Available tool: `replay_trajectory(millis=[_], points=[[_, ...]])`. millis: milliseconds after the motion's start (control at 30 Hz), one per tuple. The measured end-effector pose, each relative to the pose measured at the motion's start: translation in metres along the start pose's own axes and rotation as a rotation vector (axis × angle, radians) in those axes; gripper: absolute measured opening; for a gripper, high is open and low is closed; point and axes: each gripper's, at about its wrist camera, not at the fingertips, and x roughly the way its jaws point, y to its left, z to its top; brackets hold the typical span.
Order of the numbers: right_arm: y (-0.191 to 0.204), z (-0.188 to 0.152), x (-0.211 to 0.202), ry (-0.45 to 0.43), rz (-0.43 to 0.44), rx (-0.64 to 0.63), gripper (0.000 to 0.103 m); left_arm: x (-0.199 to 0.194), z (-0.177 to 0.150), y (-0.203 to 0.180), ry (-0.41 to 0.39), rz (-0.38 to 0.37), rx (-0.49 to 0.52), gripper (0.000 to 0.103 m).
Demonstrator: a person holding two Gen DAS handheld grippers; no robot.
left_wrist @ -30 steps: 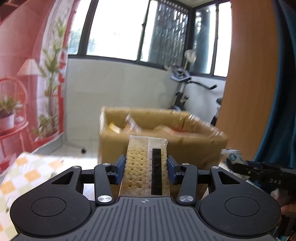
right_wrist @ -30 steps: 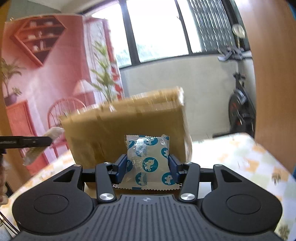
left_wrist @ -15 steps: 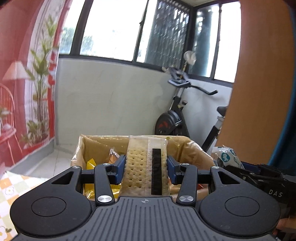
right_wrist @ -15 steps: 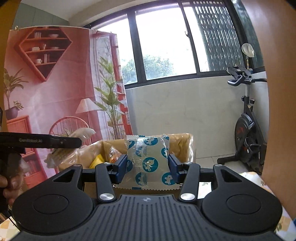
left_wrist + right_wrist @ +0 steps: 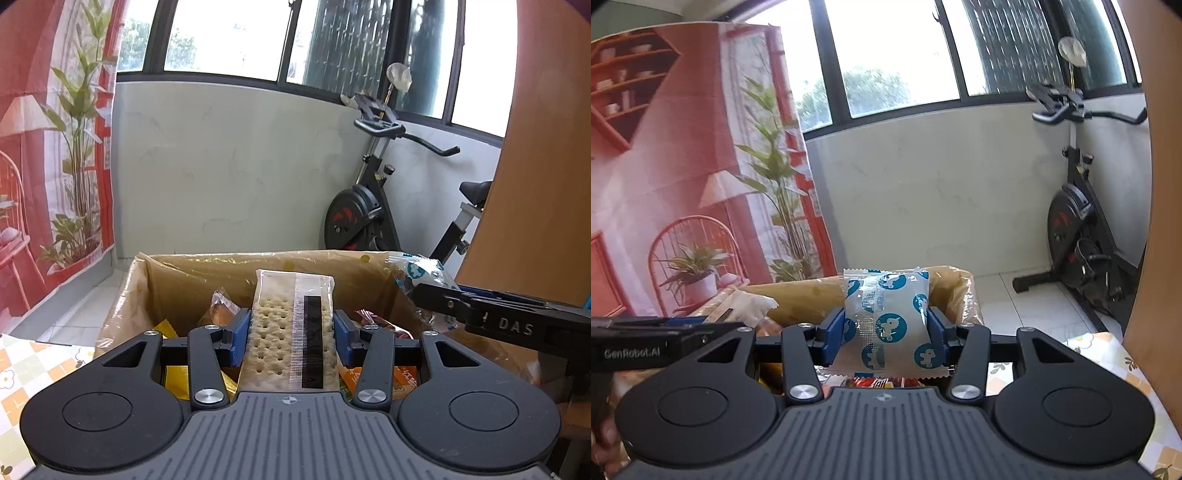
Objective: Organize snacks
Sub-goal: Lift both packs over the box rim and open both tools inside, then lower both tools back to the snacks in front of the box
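Note:
My left gripper (image 5: 291, 334) is shut on a clear-wrapped cracker pack (image 5: 284, 332) with a black stripe, held over the open cardboard box (image 5: 184, 273). Several snack packets (image 5: 218, 312) lie inside the box. At the right of the left wrist view, my right gripper (image 5: 436, 295) reaches over the box's right side. In the right wrist view, the right gripper (image 5: 885, 328) is shut on a white packet with blue round prints (image 5: 886, 314), above the box's rim (image 5: 953, 280). The left gripper (image 5: 713, 325) comes in from the left there, with the cracker pack (image 5: 746, 306) in its tip.
The box stands on a table with a checked floral cloth (image 5: 22, 373). Behind it are a white low wall under windows (image 5: 229, 173), an exercise bike (image 5: 373, 206), and a red printed backdrop (image 5: 44, 147) at left. A brown wooden panel (image 5: 539, 155) stands close at right.
Both grippers have moved forward and up with their packs, from in front of the box wall to over its open top. The box's inside and its snacks now show.

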Motion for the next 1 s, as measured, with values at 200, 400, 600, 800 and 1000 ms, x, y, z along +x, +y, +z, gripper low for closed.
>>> replay_trajectory(millis=[200,400,600,800,1000], points=[[0.003,0.001,0.01,0.019,-0.044,-0.027,0.054,-0.009,-0.003,0.003,-0.039,-0.008,0.007,0.082],[0.01,-0.003,-0.006,0.0,-0.048,-0.047,0.055,-0.025,-0.004,-0.004,-0.054,0.039,0.047,0.09],[0.022,-0.008,-0.035,-0.029,-0.06,-0.06,0.072,-0.052,-0.004,-0.002,-0.045,0.101,0.03,0.094],[0.036,-0.02,-0.067,-0.046,-0.076,-0.056,0.089,-0.077,-0.008,0.003,-0.013,0.18,0.001,0.098],[0.044,-0.04,-0.095,-0.065,-0.089,-0.025,0.103,-0.103,-0.021,0.008,0.005,0.213,-0.009,0.1]])
